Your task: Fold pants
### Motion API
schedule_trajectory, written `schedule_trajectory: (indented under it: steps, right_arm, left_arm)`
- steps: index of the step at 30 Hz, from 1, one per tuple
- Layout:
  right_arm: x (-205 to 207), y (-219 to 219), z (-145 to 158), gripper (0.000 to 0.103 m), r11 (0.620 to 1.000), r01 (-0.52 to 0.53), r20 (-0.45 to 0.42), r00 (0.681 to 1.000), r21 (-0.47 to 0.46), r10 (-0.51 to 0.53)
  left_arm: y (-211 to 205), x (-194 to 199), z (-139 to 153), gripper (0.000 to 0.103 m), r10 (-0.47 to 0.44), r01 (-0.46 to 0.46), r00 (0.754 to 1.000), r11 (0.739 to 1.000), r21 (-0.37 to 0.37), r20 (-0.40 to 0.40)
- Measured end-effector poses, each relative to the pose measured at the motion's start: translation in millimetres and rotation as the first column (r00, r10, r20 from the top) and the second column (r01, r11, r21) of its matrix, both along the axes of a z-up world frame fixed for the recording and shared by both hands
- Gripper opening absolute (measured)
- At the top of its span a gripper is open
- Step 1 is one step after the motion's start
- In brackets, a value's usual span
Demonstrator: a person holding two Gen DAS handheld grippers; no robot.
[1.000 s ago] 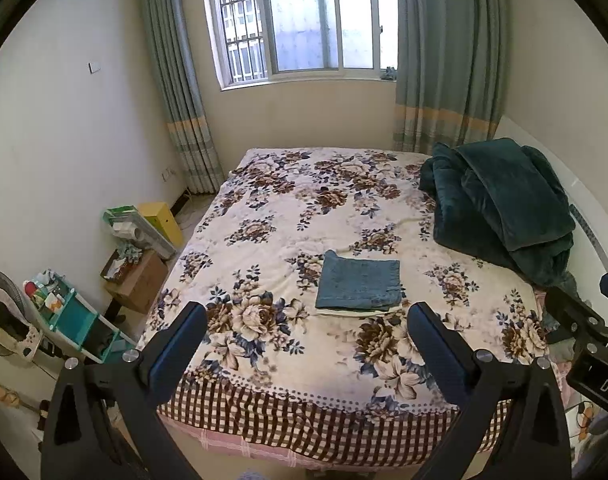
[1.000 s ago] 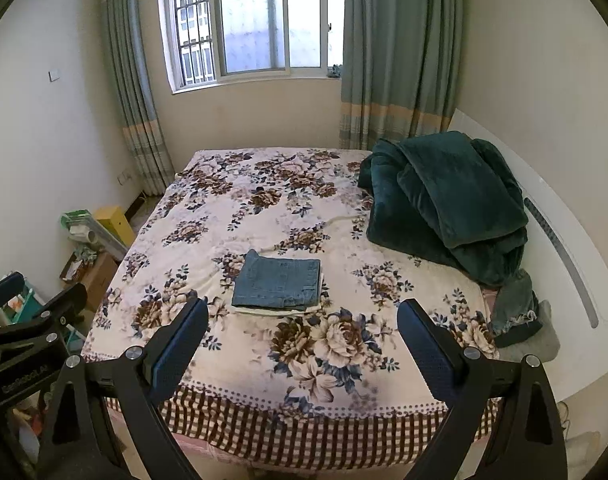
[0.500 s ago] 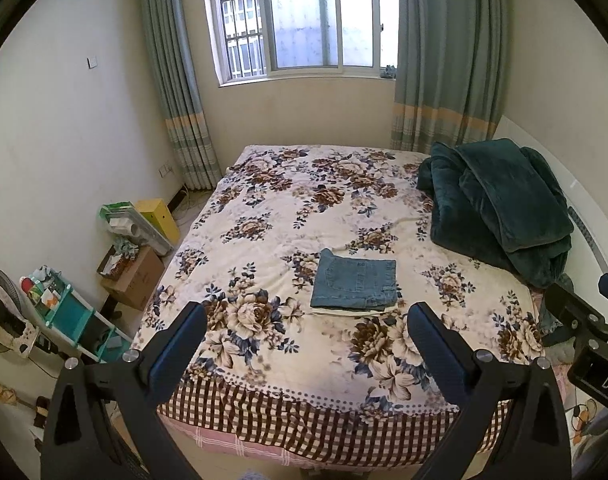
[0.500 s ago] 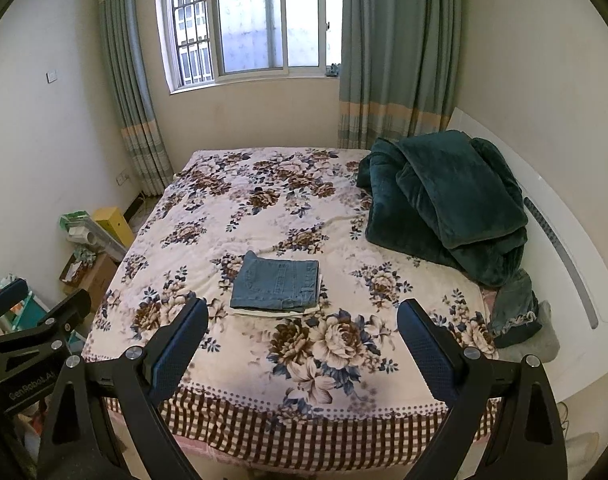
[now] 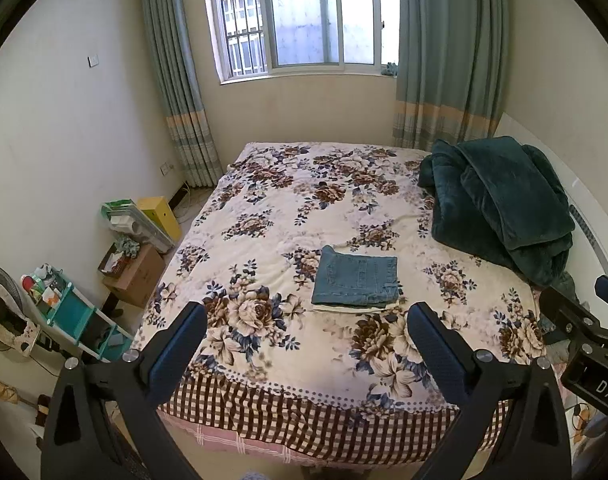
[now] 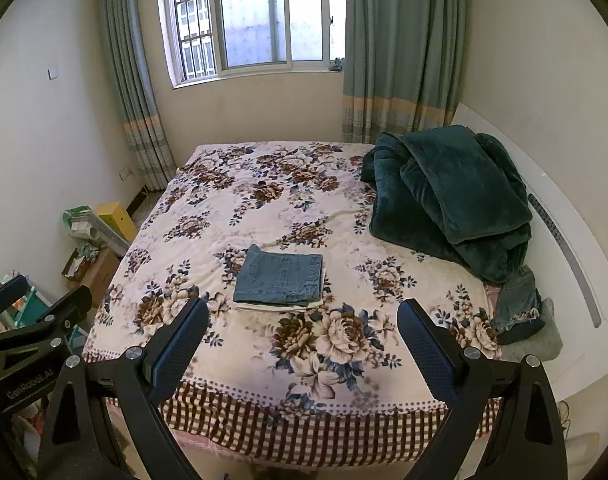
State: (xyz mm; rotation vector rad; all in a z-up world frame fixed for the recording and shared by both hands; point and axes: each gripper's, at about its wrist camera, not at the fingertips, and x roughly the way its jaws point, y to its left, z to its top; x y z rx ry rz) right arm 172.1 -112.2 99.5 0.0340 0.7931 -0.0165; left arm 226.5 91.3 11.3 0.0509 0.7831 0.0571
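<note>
Blue denim pants (image 5: 355, 276) lie folded into a neat rectangle on a pale folded cloth, in the middle of the floral bed (image 5: 264, 216). They also show in the right wrist view (image 6: 282, 278). My left gripper (image 5: 305, 332) is open and empty, held back from the foot of the bed, well short of the pants. My right gripper (image 6: 302, 326) is open and empty too, at about the same distance. The right gripper's body shows at the right edge of the left view (image 5: 583, 340), and the left gripper's body shows at the left edge of the right view (image 6: 28, 332).
A dark green blanket (image 6: 447, 196) is heaped at the bed's right side by the white headboard (image 6: 559, 232). A small denim piece (image 6: 517, 308) lies at the bed's right edge. Boxes (image 5: 134, 272), a teal shelf (image 5: 68, 312) and a fan (image 5: 2, 320) stand on the floor at left.
Both grippers have drawn back and slightly up from the bed; the pants appear a little smaller and farther. The pants have not moved.
</note>
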Motion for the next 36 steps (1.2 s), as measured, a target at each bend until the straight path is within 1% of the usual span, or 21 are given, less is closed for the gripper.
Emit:
schedule_trajectory:
  steps: [19, 36]
  right_arm:
    - [4.9, -1.9, -1.3, 0.097, 1.0, -0.007, -0.002, 1.0, -0.002, 0.007]
    - [-3.0, -9.6, -4.3, 0.098, 1.0, 0.002, 0.002, 1.0, 0.003, -0.002]
  left_arm:
    - [-0.6, -0.7, 1.5, 0.102, -0.003, 0.003, 1.0, 1.0, 0.001, 0.004]
    - [-1.1, -5.3, 5.6, 0.103, 0.017, -0.017, 1.0, 1.0, -0.002, 0.009]
